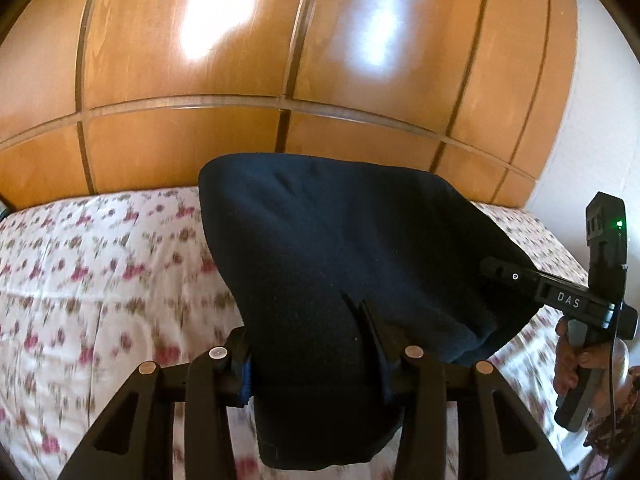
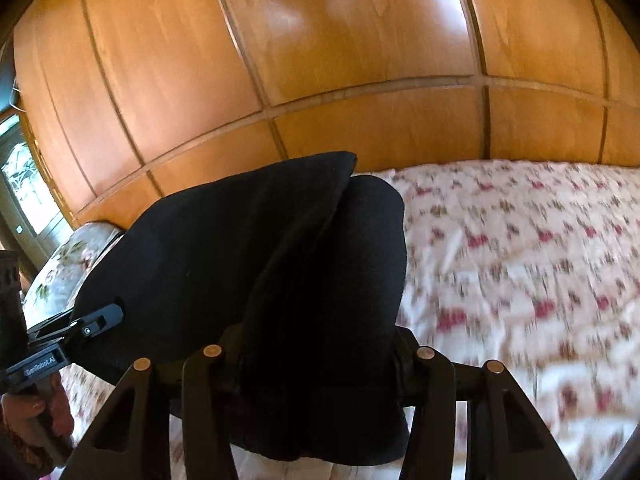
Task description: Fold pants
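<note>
The dark navy pants (image 1: 332, 264) hang in the air above the bed, stretched between both grippers. My left gripper (image 1: 316, 336) is shut on one end of the pants; cloth drapes over and between its fingers. My right gripper (image 2: 316, 352) is shut on the other end of the pants (image 2: 280, 264), its fingertips buried in the fabric. In the left wrist view the right gripper (image 1: 508, 272) shows at the right edge, clamped on the cloth. In the right wrist view the left gripper (image 2: 104, 320) shows at the left, clamped on the cloth.
A bed with a white floral quilt (image 1: 100, 272) lies below; it also shows in the right wrist view (image 2: 520, 260). A wooden wardrobe (image 1: 280, 60) stands behind the bed. A floral pillow (image 2: 68, 264) lies at the left. A white wall (image 1: 592, 140) is at the right.
</note>
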`<action>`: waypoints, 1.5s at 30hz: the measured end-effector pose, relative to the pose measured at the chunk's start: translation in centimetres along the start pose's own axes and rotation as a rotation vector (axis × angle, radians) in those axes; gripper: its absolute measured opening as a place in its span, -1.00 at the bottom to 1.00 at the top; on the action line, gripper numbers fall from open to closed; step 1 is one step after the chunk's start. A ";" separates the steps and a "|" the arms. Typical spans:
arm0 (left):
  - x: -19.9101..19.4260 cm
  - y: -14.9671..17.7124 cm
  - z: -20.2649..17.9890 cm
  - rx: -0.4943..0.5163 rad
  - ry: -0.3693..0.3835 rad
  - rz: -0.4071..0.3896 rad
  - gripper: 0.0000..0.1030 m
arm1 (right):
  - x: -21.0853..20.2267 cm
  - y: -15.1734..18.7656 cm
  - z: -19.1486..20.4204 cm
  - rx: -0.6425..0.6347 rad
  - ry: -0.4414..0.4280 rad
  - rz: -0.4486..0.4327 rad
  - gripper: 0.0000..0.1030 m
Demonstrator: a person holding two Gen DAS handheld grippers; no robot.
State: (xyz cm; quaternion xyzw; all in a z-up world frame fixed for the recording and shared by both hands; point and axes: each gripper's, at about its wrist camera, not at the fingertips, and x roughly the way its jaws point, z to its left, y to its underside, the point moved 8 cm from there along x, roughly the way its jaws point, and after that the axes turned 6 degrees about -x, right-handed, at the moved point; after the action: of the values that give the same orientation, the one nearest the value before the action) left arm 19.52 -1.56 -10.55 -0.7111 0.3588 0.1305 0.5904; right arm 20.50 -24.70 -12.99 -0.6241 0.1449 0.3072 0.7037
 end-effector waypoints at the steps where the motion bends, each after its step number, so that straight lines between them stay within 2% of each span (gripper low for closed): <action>1: 0.8 -0.7 0.2 0.002 -0.006 -0.003 -0.12 | 0.7 -0.6 -0.2 -0.005 0.007 -0.004 -0.01; 7: 6.0 -4.5 1.5 0.012 -0.035 -0.019 -0.12 | 6.4 -4.6 -2.1 -0.003 0.019 -0.025 -0.01; 13: 11.0 -5.1 3.1 0.026 -0.051 0.022 -0.11 | 10.5 -4.6 -4.0 0.059 0.017 0.010 0.02; 15: 12.5 -4.2 3.8 0.021 -0.061 0.051 -0.03 | 11.8 -3.6 -5.1 0.098 0.031 0.034 0.10; 16: 12.7 -4.0 4.0 0.017 -0.061 0.043 0.07 | 12.2 -3.1 -5.7 0.122 0.033 0.023 0.26; 17: 12.6 -3.8 4.2 0.017 -0.056 0.023 0.13 | 12.3 -2.6 -6.3 0.138 0.044 0.011 0.44; 19: 12.6 -3.4 4.6 0.027 -0.063 0.001 0.24 | 12.3 -2.3 -6.9 0.179 0.021 0.009 0.53; 21: 12.2 -3.2 4.6 0.026 -0.063 -0.010 0.24 | 12.2 -2.3 -6.9 0.185 0.020 0.012 0.53; 26: 10.7 -2.5 4.0 0.033 -0.115 -0.016 0.24 | 10.4 -1.9 -5.8 0.161 0.076 0.027 0.55; 32: 8.2 0.0 2.6 0.132 -0.198 -0.038 0.24 | 7.3 0.6 -4.5 0.143 0.118 0.024 0.57; 34: 7.4 1.0 2.1 0.139 -0.194 -0.021 0.24 | 6.1 1.3 -4.0 0.145 0.126 0.029 0.57; 37: 6.4 2.6 1.4 0.165 -0.233 -0.009 0.24 | 4.6 2.6 -2.9 0.126 0.130 0.039 0.57; 45: 3.1 7.3 0.4 0.026 -0.171 0.038 0.24 | 1.9 6.9 0.0 0.133 0.134 0.089 0.57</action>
State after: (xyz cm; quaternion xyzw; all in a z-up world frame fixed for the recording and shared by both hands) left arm 16.99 -2.66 -17.96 -0.6827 0.3221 0.1973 0.6255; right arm 17.72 -24.02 -19.56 -0.5881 0.2394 0.2856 0.7178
